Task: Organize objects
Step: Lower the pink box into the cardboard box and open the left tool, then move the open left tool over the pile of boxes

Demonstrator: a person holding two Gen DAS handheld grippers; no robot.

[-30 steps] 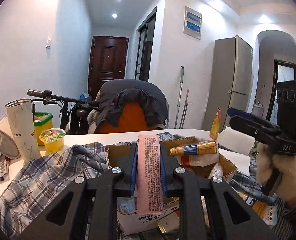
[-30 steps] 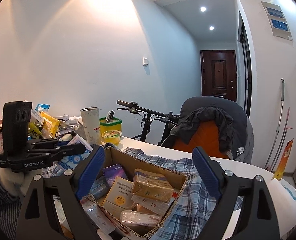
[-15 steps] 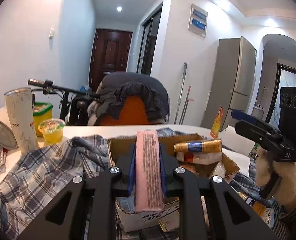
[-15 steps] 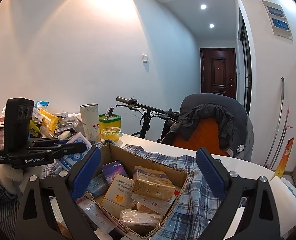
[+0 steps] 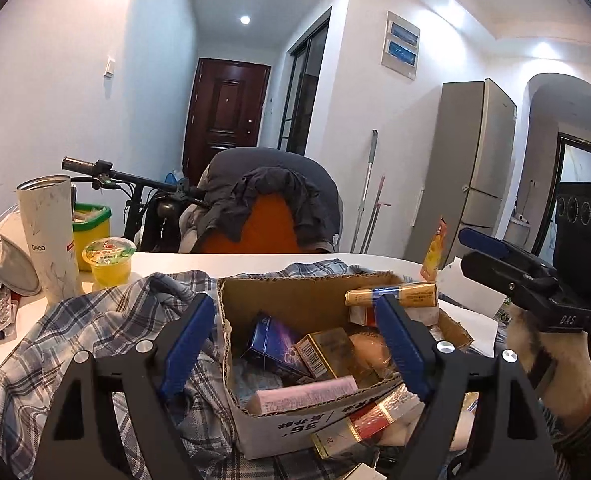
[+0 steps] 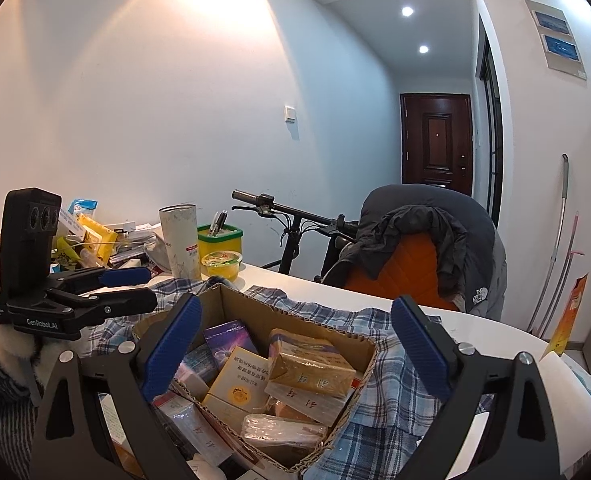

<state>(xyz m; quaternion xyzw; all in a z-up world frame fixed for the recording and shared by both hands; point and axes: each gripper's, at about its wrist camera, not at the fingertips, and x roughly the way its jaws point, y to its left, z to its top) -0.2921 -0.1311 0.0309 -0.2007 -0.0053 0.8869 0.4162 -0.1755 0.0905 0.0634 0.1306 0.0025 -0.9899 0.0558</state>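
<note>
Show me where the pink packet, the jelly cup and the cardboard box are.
pink packet (image 5: 303, 394), left wrist view, middle of its long face
jelly cup (image 5: 109, 266), left wrist view, its yellow side
cardboard box (image 5: 291, 298), left wrist view, inner back wall

Open cardboard box (image 5: 295, 296) on plaid cloth, crammed with packets, pink packet (image 5: 303, 394) flat inside near front wall

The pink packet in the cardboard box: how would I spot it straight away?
Find the open cardboard box sitting on the plaid cloth on the white table. Look just inside its near wall: the pink packet lies flat there, long and slim. It is the only pale pink item, beside a gold carton and a dark blue-purple box.
</note>
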